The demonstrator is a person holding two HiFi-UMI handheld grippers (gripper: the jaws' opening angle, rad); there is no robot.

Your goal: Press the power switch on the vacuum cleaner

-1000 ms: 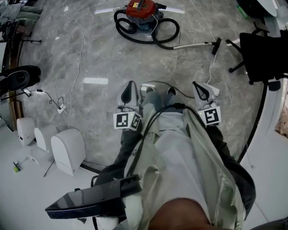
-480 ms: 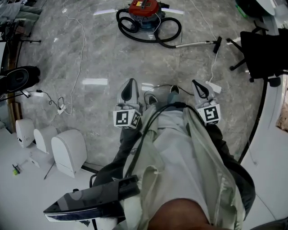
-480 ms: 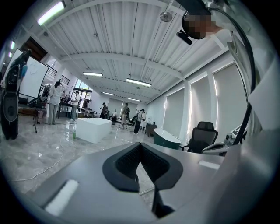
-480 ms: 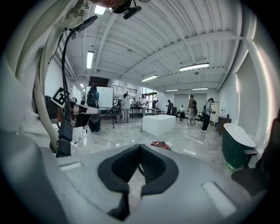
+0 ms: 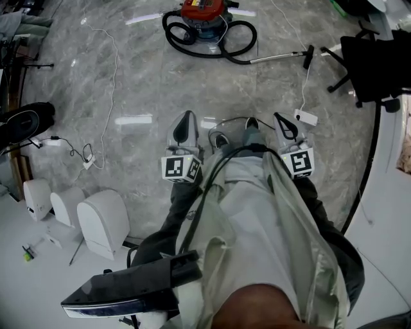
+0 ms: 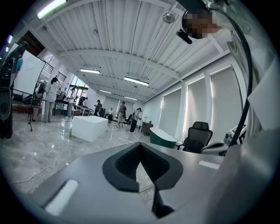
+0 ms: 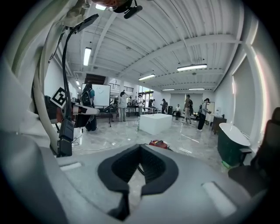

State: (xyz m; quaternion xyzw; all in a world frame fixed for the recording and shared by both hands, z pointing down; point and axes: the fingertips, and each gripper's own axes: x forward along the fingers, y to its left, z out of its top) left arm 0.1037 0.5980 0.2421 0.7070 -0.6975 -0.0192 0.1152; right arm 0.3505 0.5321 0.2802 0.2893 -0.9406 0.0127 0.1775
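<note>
The red vacuum cleaner (image 5: 202, 13) stands on the marble floor at the top of the head view, its black hose (image 5: 236, 46) looped around it and its wand (image 5: 277, 60) lying to the right. The right gripper view shows the vacuum cleaner (image 7: 159, 144) low and far ahead, just past the jaws. My left gripper (image 5: 185, 127) and right gripper (image 5: 287, 128) are held side by side in front of the person's body, well short of the vacuum. Both are shut with nothing in them, as the left gripper (image 6: 140, 144) and right gripper (image 7: 140, 147) views show.
A black office chair (image 5: 374, 64) stands at the right. A white power strip (image 5: 306, 118) lies by the right gripper, and a white cable (image 5: 110, 77) runs down the left. White housings (image 5: 103, 218) sit at the lower left. People and a white block (image 7: 153, 123) are far off.
The person has stepped slightly forward, so the floor has shifted a little in the head view. Both grippers stay shut and level in front of the body.
</note>
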